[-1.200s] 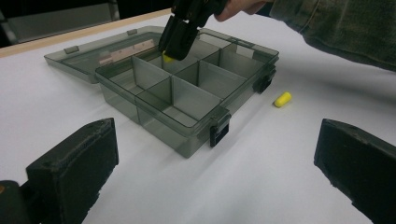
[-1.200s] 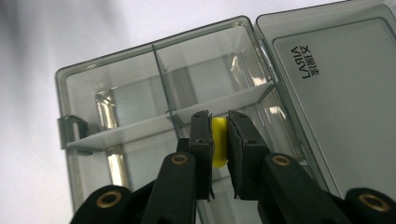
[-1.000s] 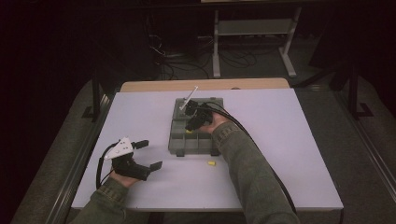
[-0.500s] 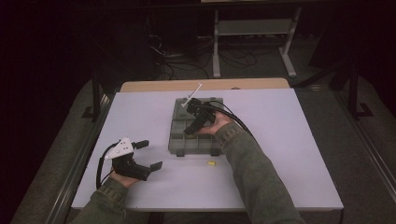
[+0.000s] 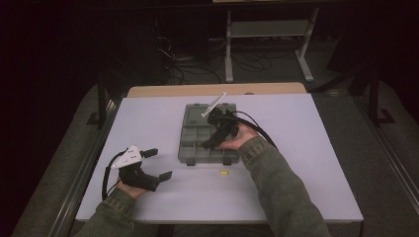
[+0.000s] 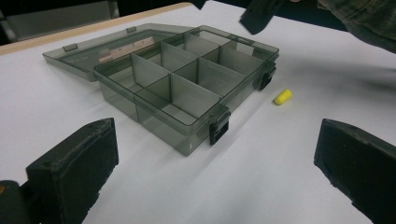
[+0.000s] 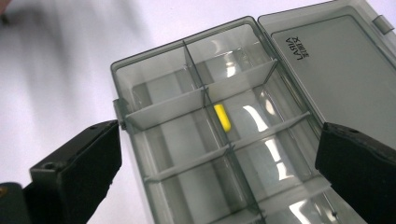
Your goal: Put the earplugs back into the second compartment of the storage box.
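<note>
Work in hand: we judge that small yellow pieces are being sorted into the organizer box (image 5: pixel 210 136), a smoky clear plastic case with dividers, lid laid open on its far side.
Box position: middle of the bench (image 5: pixel 306 168), latches on its near edge.
Piece inside: one yellow capsule (image 7: pixel 222 117) lies in a compartment, against a divider wall, in the right gripper view.
Piece outside: a second yellow capsule (image 5: pixel 224 173) lies on the bench just near of the box, to the right of its near-right latch; we also see it in the left gripper view (image 6: pixel 283 96).
Right gripper (image 5: pixel 211 140): held over the box, jaws spread wide and empty, looking down into the compartments.
Left gripper (image 5: pixel 159 164): low over the near-left part of the bench, well apart from the box, jaws spread, nothing between them.
Handling of the capsule: it looks light, small, smooth and rounded, so we expect it to roll or squirt out of a careless pinch.
Where to hold: we would close the jaws across its short middle, from both long sides, coming straight down.
Handling of the box: light, stiff and thin-walled; we think a nudge could slide it on the bench.
Risk: a jaw may catch a divider or the rim.
</note>
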`<control>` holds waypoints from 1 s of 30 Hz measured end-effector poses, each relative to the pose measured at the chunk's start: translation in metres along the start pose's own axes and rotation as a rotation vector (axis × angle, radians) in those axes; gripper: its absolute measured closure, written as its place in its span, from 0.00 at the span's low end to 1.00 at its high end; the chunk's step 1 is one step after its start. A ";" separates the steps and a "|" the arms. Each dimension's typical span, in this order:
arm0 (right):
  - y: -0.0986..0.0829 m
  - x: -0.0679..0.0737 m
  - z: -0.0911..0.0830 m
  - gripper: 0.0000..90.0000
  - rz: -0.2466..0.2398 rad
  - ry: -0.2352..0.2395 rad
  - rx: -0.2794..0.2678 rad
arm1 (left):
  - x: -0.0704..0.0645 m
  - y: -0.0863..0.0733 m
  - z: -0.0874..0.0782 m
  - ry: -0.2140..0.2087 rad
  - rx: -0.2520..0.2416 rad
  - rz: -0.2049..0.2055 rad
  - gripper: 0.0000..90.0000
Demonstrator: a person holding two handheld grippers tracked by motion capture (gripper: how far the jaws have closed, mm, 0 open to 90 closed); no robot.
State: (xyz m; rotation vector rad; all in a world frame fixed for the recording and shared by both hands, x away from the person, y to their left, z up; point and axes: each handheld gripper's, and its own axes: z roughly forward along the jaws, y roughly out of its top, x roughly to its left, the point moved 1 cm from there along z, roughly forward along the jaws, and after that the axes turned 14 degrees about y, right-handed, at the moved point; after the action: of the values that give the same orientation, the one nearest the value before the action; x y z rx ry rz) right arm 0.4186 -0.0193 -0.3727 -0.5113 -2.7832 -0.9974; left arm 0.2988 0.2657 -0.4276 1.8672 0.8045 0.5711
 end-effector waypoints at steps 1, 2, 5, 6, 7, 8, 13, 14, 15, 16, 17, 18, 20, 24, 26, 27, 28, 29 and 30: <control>-0.002 0.002 -0.002 0.00 0.000 0.001 -0.005 | 0.000 0.000 0.000 0.000 0.000 0.000 0.00; -0.004 0.004 -0.003 0.00 -0.003 0.001 -0.009 | 0.000 0.000 0.000 0.000 0.000 -0.003 0.00; -0.009 0.009 -0.006 0.00 -0.018 0.000 -0.019 | 0.000 0.000 0.000 0.000 0.000 -0.001 0.00; -0.011 0.011 -0.007 0.00 -0.020 0.000 -0.023 | 0.000 0.000 0.000 0.000 0.000 -0.001 0.00; -0.013 0.012 -0.008 0.00 -0.021 0.001 -0.027 | 0.000 0.000 0.000 0.001 0.000 -0.001 0.00; -0.015 0.014 -0.009 0.00 -0.021 0.002 -0.030 | 0.000 0.000 0.000 0.001 0.000 -0.002 0.00; -0.024 0.022 -0.011 0.00 -0.022 -0.003 -0.036 | 0.000 0.000 0.000 0.001 0.002 0.000 0.00; -0.026 0.024 -0.011 0.00 -0.022 -0.001 -0.037 | 0.000 0.000 0.001 0.001 0.002 0.001 0.00; -0.028 0.025 -0.011 0.00 -0.027 0.001 -0.040 | 0.000 0.000 0.001 0.001 0.001 0.001 0.00; -0.029 0.027 -0.011 0.00 -0.023 0.001 -0.036 | 0.000 0.000 0.001 0.002 0.001 0.001 0.00; -0.031 0.028 -0.010 0.00 -0.026 0.001 -0.037 | 0.000 0.000 0.001 0.002 0.002 0.001 0.00; -0.032 0.030 -0.010 0.00 -0.025 0.003 -0.034 | 0.000 0.000 0.001 0.002 0.003 0.001 0.00; -0.036 0.032 -0.009 0.00 -0.024 0.010 -0.030 | 0.000 0.000 0.001 0.002 0.004 0.001 0.00; -0.043 0.036 -0.006 0.00 -0.026 0.018 -0.029 | 0.000 0.000 0.001 0.002 0.005 0.005 0.00; -0.047 0.039 -0.005 0.00 -0.025 0.022 -0.024 | 0.000 0.000 0.001 0.003 0.004 0.003 0.00; -0.048 0.040 -0.004 0.00 -0.026 0.023 -0.025 | 0.000 0.000 0.001 0.002 0.004 0.003 0.00; -0.051 0.041 -0.004 0.00 -0.025 0.026 -0.025 | 0.000 0.000 0.001 0.002 0.004 0.003 0.00; -0.053 0.042 -0.003 0.00 -0.029 0.025 -0.022 | 0.000 0.000 0.001 0.002 0.003 0.002 0.00; -0.055 0.044 -0.002 0.00 -0.029 0.026 -0.021 | 0.000 0.000 0.001 0.002 0.004 0.004 0.00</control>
State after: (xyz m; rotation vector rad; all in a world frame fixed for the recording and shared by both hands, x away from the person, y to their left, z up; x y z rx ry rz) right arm 0.3580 -0.0486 -0.3931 -0.4585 -2.7680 -1.0325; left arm 0.2991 0.2655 -0.4279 1.8724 0.8041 0.5747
